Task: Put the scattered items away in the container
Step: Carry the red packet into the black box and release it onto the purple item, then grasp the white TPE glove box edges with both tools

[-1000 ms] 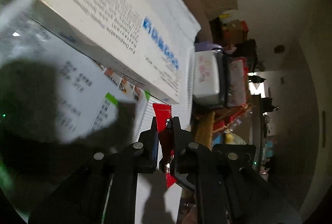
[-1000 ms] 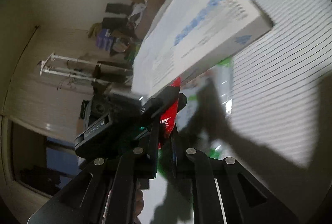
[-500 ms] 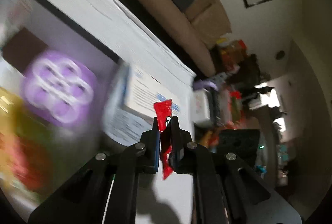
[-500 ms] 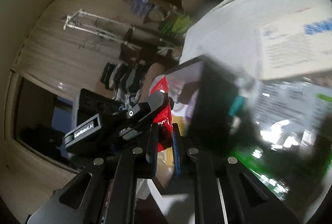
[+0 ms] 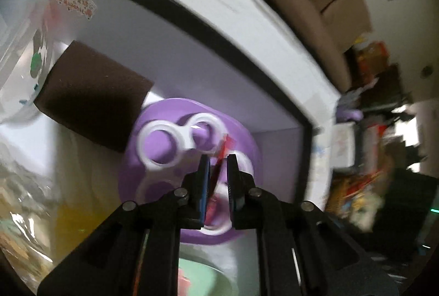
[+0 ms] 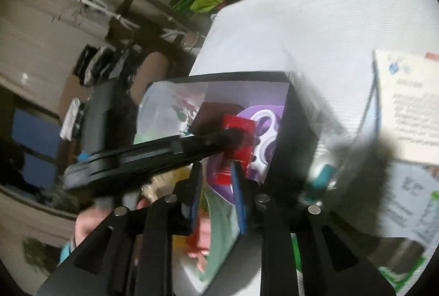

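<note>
The left claw [image 5: 218, 161] is nearly closed on a thin red sachet [image 5: 223, 146], which stands on edge between its tips, long axis running along the fingers, its top end poking out beyond them and leaning slightly right. From the right wrist view the same sachet [image 6: 237, 138] shows its flat red face, pinched at its middle by the left claw's black fingers [image 6: 219, 141], which reach in from the left, roughly level across the frame. The right claw [image 6: 216, 172] angles downward just below the sachet; its jaws are opening, and the sachet's lower end sits in the gap between them, with the pads seemingly no longer pressing it. A person's hand [image 6: 85, 227] shows at the lower left behind the right claw. Both claws hover over an open box [image 5: 214, 38] with a black rim and white walls. Directly beyond the left claw's tips, inside the box, lies a purple pack [image 5: 164, 145] with white rings; up and to the left of it is a dark brown block [image 5: 93, 101], and farther left clear printed wrappers [image 5: 24, 54]. To the right of the right claw, outside the box, a white printed carton [image 6: 406, 104] lies on the white striped table [image 6: 329, 30]. Motion blur softens most detail.
</note>
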`<state>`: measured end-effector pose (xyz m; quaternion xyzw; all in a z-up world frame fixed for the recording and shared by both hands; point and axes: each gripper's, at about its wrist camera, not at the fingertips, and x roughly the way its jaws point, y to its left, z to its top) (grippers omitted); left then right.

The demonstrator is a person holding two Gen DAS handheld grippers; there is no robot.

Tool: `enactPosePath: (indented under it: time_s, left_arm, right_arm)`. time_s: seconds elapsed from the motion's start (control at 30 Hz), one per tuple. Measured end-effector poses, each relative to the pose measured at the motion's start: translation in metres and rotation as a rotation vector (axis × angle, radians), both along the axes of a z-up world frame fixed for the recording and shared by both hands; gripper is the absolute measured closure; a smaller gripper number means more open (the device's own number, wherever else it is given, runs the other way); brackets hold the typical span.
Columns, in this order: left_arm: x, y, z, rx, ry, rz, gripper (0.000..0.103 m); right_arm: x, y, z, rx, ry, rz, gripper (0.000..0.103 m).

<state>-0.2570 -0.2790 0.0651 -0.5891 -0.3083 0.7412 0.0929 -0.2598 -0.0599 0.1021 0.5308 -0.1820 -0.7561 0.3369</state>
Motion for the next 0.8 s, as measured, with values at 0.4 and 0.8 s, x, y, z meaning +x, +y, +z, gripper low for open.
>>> enactPosePath:
  time_s: [0.4,0.8]
  left_arm:
    - [0.043,0.034,0.088,-0.203,0.236,-0.070,0.050]
    - [0.056,0.218,0.106,-0.328,0.393,-0.332,0.039]
  right_arm:
    - [0.047,0.124,0.054,0.141,0.259,-0.103,0.045]
    - [0.059,0.264,0.015,0.335,0.231,-0.289,0.031]
